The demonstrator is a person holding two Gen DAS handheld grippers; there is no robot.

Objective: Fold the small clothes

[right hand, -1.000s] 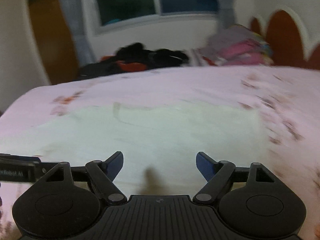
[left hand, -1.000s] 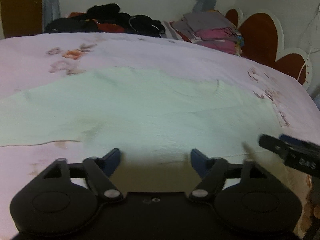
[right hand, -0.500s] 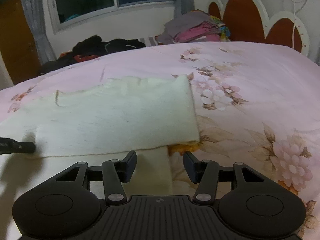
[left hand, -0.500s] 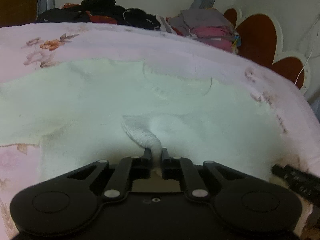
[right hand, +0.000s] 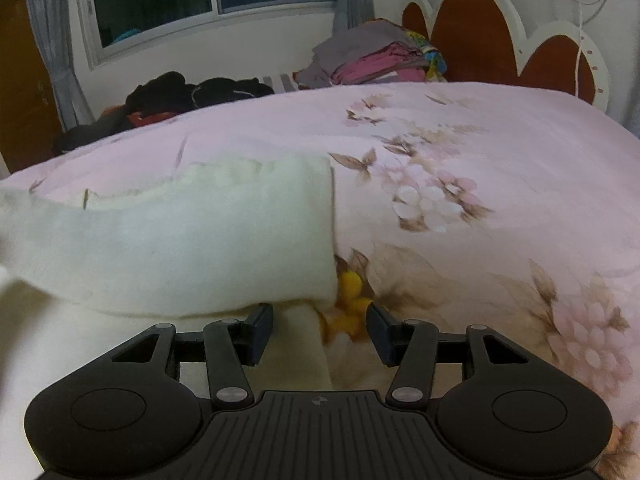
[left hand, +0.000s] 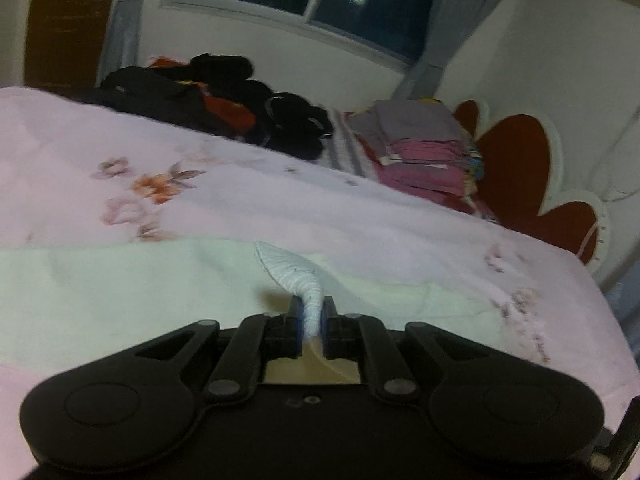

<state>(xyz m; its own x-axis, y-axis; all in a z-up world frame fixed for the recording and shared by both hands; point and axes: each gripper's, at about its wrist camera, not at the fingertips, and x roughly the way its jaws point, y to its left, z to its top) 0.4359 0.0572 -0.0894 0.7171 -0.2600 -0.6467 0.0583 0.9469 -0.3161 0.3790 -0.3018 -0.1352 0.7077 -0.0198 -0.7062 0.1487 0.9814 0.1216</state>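
Observation:
A cream knitted garment [left hand: 120,292] lies spread on the pink flowered bedcover [left hand: 280,208]. My left gripper [left hand: 311,308] is shut on a pinched fold of the garment [left hand: 292,272], which rises from the bed in a twisted ridge. In the right wrist view the garment [right hand: 180,248] has one layer turned over, with its right edge straight. My right gripper [right hand: 320,320] hangs over the garment's near right corner. Its jaws stand about half apart, with the cloth's edge and bedcover [right hand: 460,140] between them and neither pad pressing on the cloth.
At the far side of the bed lie a heap of black clothes [left hand: 240,100] and a stack of folded grey and pink clothes [left hand: 420,148]. A brown and white scalloped headboard [right hand: 472,36] stands on the right. A window and curtains are behind.
My left gripper closed on the garment's edge and lifted it up from the bed. My right gripper narrowed its jaws and shifted to the garment's right edge, then dipped closer.

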